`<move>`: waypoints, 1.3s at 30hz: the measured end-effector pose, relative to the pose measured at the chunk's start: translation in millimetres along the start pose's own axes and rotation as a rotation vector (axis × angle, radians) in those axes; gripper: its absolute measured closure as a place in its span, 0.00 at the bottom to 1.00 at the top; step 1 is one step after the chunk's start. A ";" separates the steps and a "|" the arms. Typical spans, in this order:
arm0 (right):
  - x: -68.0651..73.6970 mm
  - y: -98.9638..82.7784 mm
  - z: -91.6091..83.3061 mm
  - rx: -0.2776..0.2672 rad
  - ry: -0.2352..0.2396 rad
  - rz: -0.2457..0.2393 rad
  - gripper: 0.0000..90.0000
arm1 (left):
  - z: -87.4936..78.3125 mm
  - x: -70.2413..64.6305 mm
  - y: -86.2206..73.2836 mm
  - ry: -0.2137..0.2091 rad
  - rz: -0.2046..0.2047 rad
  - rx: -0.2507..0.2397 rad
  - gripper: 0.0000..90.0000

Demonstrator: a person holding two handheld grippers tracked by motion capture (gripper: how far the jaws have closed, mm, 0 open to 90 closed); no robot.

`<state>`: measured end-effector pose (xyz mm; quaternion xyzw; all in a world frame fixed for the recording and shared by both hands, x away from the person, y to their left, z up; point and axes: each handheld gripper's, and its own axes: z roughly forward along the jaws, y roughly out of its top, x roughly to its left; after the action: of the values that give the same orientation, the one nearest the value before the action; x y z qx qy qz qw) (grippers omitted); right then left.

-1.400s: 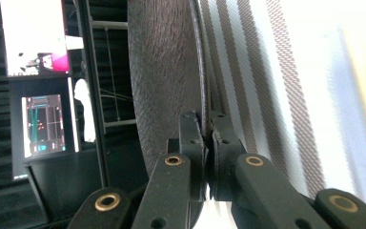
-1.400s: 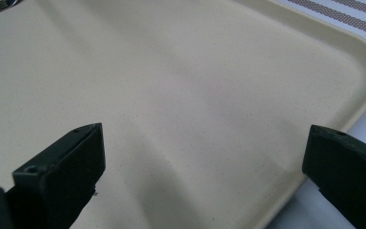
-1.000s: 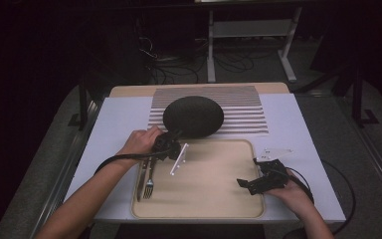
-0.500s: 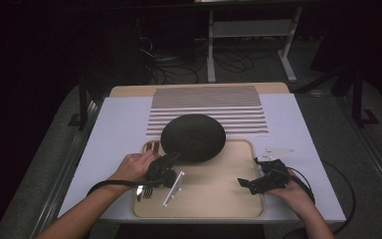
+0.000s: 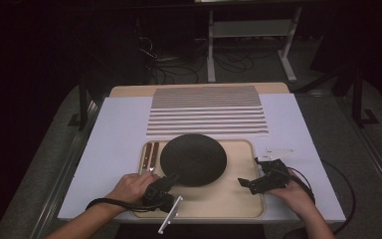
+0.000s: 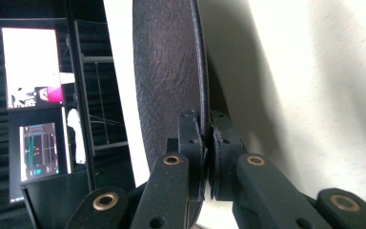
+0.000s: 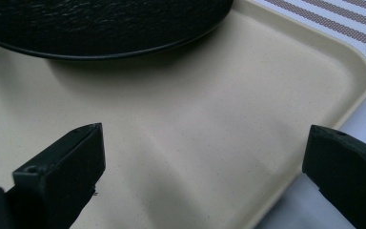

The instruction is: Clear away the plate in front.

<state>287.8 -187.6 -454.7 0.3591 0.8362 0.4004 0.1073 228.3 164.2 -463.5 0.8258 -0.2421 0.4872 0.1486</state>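
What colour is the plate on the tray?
Black, matte; the plate shows best in the high view.

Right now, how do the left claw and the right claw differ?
The left claw is shut on the rim of the black plate; the right claw stands open and holds nothing. The left claw's pads grip the plate edge, the right claw's jaws stand wide apart above the beige tray. Both are black and point over the tray.

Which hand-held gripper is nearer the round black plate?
Left. The left hand-held gripper is clamped on the rim of the round black plate. The right hand-held gripper is open over the beige tray, apart from the plate's right edge.
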 end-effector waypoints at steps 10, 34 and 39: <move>0.8 -0.1 0.2 0.001 0.001 -0.006 0.00 | 0.0 -11.0 11.2 -0.025 -0.040 -0.017 0.95; 1.2 -0.3 0.4 0.003 0.003 -0.010 0.00 | -16.0 -8.9 -19.4 -0.001 -0.192 0.005 0.48; 1.4 -0.2 1.3 0.006 0.004 -0.013 0.00 | -25.2 -8.0 -33.8 0.039 -0.224 0.039 0.43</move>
<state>287.3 -185.9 -455.6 0.3529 0.8401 0.3978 0.1069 225.0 206.7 -458.6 0.8408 -0.1361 0.4881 0.1907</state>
